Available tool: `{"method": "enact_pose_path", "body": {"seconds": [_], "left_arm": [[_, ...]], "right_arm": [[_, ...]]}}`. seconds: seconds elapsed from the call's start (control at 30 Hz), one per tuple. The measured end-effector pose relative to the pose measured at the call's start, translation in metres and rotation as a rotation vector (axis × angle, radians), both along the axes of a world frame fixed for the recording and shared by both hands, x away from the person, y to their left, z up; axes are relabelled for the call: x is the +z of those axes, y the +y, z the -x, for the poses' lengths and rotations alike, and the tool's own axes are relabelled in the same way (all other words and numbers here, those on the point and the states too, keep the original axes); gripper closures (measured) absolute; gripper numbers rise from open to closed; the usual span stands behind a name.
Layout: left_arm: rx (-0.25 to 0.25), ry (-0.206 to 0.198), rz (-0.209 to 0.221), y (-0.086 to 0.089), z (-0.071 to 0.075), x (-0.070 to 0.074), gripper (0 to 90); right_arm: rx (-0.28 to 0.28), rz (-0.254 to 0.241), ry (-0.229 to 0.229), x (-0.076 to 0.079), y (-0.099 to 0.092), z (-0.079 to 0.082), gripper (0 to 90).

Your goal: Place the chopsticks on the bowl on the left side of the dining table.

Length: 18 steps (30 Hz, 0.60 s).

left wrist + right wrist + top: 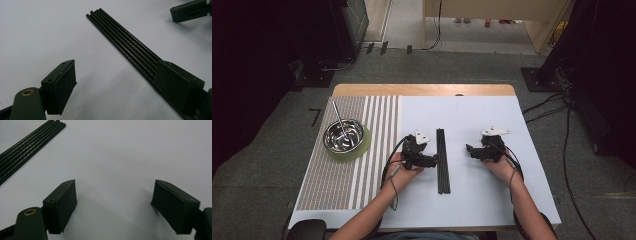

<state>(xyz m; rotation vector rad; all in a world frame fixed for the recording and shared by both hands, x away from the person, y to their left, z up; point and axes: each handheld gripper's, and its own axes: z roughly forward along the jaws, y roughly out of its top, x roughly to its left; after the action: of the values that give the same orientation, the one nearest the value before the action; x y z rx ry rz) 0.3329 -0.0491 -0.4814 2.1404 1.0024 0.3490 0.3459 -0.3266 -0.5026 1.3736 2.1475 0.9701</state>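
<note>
Several thin black rods (442, 160) lie side by side in a tight row at the middle of the white table sheet (472, 115). My left gripper (432, 161) rests just left of the rods, open, with nothing between its jaws. In the left gripper view the rods (125, 43) run past the right jaw, which partly covers them, and the left gripper (117, 82) is wide open. My right gripper (470, 150) sits to the right of the rods, open and empty. In the right gripper view the right gripper (113, 205) is over bare sheet, with the rods (27, 147) at upper left.
A shiny metal bowl (344, 135) with a thin metal stick (339, 118) leaning in it stands on a green coaster (362, 148) over a striped woven placemat (337, 185) at the left. The other gripper's jaw (190, 11) shows at upper right in the left gripper view.
</note>
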Motion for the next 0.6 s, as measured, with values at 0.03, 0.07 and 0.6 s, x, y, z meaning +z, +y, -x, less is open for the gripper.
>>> {"method": "enact_pose_path", "body": {"seconds": [0.03, 0.07, 0.6], "left_arm": [[-0.001, 0.001, 0.004, -0.0008, 0.0004, -0.0016, 17.5], [-0.001, 0.001, 0.004, -0.0008, 0.0004, -0.0016, 17.5], [-0.003, 0.007, 0.006, -0.0059, 0.003, -0.0082, 17.5]], "right_arm": [[0.0, 0.0, 0.0, 0.0, 0.0, 0.0, 19.6], [0.0, 0.0, 0.0, 0.0, 0.0, 0.0, 19.6], [0.0, 0.0, 0.0, 0.0, 0.0, -0.0001, 19.6]]}}
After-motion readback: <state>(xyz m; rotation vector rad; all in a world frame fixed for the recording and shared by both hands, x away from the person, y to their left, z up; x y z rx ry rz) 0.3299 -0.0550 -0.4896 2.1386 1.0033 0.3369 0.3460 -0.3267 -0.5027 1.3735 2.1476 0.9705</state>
